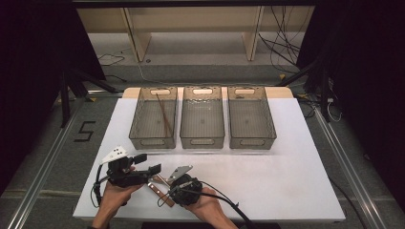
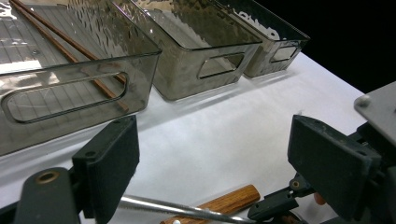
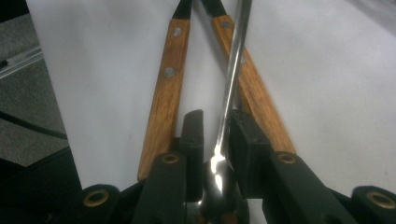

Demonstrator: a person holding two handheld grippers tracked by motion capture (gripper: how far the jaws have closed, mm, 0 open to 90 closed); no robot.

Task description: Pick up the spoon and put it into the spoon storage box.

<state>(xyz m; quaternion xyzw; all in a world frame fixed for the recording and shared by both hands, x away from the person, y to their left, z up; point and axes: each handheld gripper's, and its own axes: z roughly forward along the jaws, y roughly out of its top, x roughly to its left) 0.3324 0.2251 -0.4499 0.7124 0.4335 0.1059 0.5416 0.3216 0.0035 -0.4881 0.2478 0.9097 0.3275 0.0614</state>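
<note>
Two jaws of the right gripper [image 3: 215, 135] are clamped on the spoon [image 3: 232, 70] — its handle running straight ahead, over two wooden-handled utensils [image 3: 166, 93].

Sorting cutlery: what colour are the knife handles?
Brown wood grain handles with metal rivets; right gripper view shows best.

I am seeing 2 black grippers: the left gripper [image 1: 149, 163] is carrying a white 3-cornered plate at 11 o'clock, the right gripper [image 1: 168, 183] a grey one. Brass rivets are glinting on the jaw arms; black cables are trailing toward 6 o'clock.
</note>
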